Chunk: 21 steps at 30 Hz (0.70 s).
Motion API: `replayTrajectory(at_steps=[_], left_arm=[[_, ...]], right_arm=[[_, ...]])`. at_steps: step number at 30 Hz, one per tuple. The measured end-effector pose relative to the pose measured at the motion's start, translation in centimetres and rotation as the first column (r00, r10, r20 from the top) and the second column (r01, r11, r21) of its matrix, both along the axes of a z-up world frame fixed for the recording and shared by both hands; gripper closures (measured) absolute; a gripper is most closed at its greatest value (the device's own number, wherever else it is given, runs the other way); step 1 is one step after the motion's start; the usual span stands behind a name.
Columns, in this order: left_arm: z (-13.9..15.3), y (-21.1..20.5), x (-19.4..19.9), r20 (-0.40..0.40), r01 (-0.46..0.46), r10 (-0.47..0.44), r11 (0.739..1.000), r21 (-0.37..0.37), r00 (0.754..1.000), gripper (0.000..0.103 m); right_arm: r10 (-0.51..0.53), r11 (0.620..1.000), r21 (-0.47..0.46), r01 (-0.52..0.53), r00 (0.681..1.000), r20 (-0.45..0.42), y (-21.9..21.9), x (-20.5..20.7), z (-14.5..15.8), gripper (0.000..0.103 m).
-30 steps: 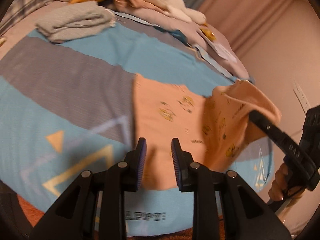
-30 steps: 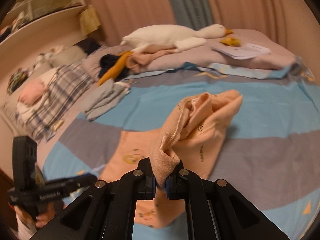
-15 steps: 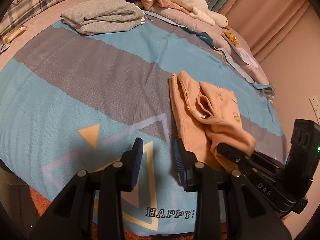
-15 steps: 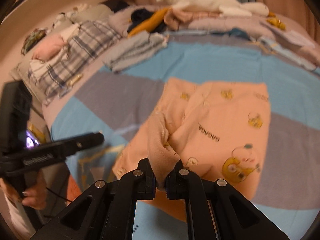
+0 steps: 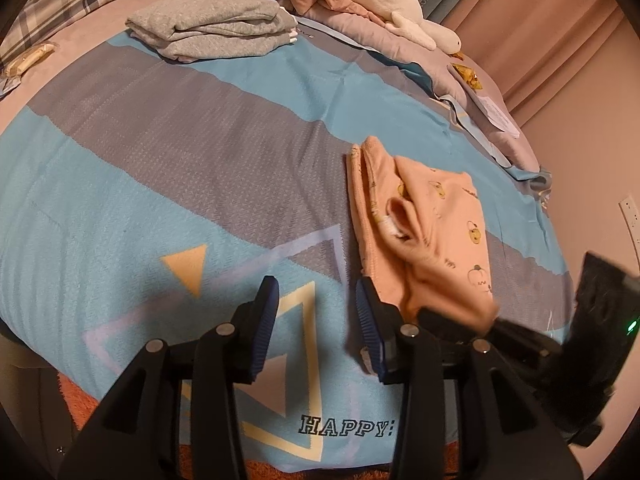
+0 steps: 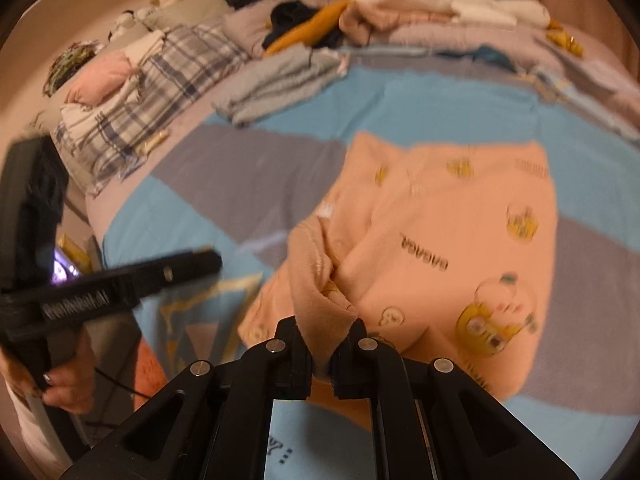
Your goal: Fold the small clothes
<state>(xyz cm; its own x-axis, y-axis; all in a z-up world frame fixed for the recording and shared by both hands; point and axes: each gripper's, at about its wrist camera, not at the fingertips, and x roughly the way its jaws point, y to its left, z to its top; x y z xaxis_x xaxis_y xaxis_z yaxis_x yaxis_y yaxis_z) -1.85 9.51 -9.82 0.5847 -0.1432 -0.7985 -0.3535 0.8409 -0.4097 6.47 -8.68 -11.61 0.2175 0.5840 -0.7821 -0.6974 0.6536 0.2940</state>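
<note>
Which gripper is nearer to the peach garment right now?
Right. The right gripper is shut on a bunched edge of the peach garment. The left gripper has just been opening, empty, over the blanket beside the garment's near edge.

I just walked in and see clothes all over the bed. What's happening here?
A person is folding a small peach garment on the bed with two handheld grippers. The right gripper is shut on a bunched fold of it. The left gripper is open, its jaws having just been opening with nothing between them. A folded grey garment lies farther back.
</note>
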Motion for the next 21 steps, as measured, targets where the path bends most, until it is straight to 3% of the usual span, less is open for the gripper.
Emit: replayTrajectory(at_steps=[4,10,13,15,21], left_arm=[[0.2,-0.4,0.5,-0.001,0.019,-0.019,1.000,-0.003,1.000,0.059],[0.9,-1.6,1.4,0.043,0.085,-0.082,0.994,-0.071,0.996,0.041],[1.1,-2.2,1.9,0.058,0.119,-0.113,0.985,-0.122,0.992,0.040],[1.3,-2.7,2.2,0.069,0.148,-0.139,0.978,-0.149,0.988,0.040],[0.5,-4.4,3.5,0.034,0.211,-0.208,0.963,-0.170,0.978,0.040]], right_arm=[[-0.005,1.000,-0.005,0.005,1.000,-0.017,-0.3,0.0,-0.4,0.095],[-0.001,0.999,0.042,0.004,0.998,-0.062,-2.7,0.0,0.7,0.093],[-0.010,0.998,0.064,0.014,0.998,-0.066,-4.6,-0.3,1.3,0.077],[-0.037,0.997,0.065,0.040,0.998,-0.042,-5.8,-0.5,1.7,0.051],[-0.154,0.987,0.051,0.153,0.988,0.003,-9.2,0.5,2.3,0.050]])
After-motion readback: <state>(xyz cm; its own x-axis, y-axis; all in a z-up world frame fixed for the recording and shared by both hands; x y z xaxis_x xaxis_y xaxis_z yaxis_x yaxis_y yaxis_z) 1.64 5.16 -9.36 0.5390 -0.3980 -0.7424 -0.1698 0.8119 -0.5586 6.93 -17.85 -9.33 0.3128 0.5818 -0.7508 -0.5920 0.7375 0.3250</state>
